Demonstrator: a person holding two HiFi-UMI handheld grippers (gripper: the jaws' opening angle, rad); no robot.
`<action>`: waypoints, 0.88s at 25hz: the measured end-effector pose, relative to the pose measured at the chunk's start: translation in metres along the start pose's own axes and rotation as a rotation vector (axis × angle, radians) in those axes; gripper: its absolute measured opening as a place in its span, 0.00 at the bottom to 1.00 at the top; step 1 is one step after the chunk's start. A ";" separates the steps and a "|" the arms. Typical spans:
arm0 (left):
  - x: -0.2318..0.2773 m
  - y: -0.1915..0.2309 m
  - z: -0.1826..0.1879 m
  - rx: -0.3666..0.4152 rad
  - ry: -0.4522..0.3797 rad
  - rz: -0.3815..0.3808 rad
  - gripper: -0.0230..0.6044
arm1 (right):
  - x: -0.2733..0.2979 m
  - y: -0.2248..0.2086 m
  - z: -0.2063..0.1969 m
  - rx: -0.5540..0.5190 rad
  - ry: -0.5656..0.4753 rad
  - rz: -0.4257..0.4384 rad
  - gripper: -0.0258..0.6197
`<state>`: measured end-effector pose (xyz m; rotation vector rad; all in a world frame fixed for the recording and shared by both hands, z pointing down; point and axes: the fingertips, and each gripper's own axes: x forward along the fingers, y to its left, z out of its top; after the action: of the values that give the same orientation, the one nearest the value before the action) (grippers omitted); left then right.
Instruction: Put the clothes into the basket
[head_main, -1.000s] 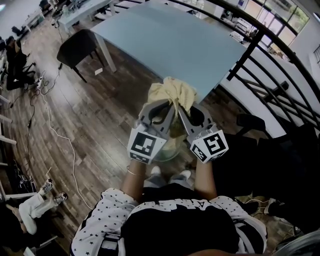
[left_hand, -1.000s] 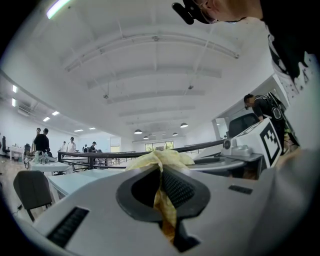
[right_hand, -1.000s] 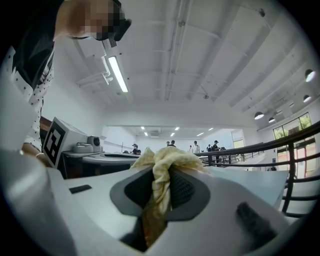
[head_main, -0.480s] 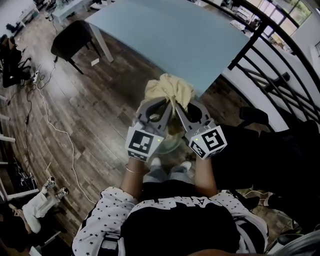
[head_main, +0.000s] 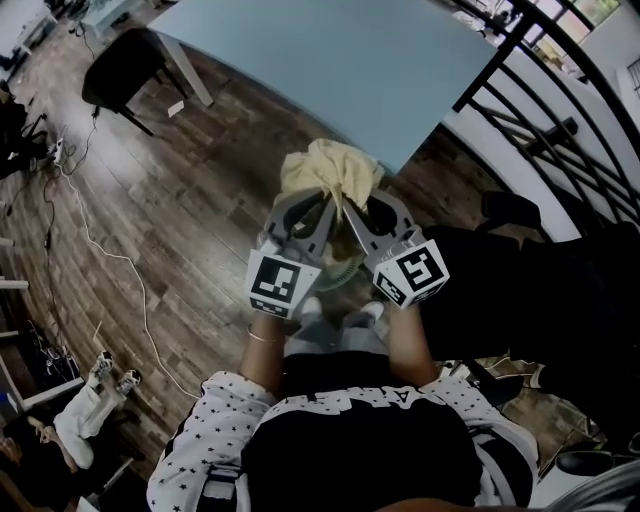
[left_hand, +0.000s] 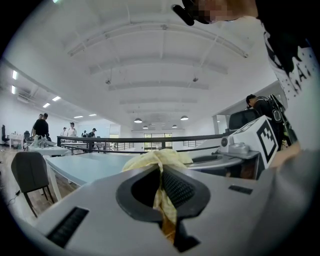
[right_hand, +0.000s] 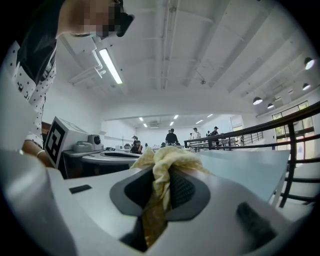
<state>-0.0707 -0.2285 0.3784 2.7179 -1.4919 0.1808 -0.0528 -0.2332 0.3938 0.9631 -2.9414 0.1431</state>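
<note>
A crumpled pale yellow cloth (head_main: 330, 170) hangs in the air in front of the person, pinched from both sides. My left gripper (head_main: 322, 200) is shut on its left part, and the fabric (left_hand: 156, 159) bulges out over the jaws. My right gripper (head_main: 352, 203) is shut on the right part, with cloth (right_hand: 167, 159) squeezed between its pads. The two grippers stand close together, tips nearly meeting. Below them a pale round basket (head_main: 345, 278) shows between the marker cubes, mostly hidden by the grippers.
A light blue table (head_main: 330, 60) lies just beyond the cloth. A black chair (head_main: 120, 70) stands at its far left. A black railing (head_main: 540, 110) runs along the right. Cables (head_main: 90, 240) trail over the wooden floor on the left. The person's feet are beside the basket.
Both grippers have sunk together with the yellow cloth, closer to the basket. Their grip on the cloth is unchanged.
</note>
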 end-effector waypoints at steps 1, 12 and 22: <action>0.001 0.000 -0.003 -0.002 0.006 0.000 0.08 | 0.001 -0.001 -0.002 0.001 0.005 0.001 0.15; 0.015 0.007 -0.044 -0.059 0.066 -0.013 0.08 | 0.012 -0.012 -0.041 0.038 0.079 0.008 0.15; 0.023 0.013 -0.086 -0.072 0.101 -0.015 0.08 | 0.024 -0.019 -0.084 0.052 0.109 0.025 0.15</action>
<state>-0.0769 -0.2476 0.4666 2.6211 -1.4221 0.2546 -0.0598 -0.2535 0.4803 0.8944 -2.8647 0.2655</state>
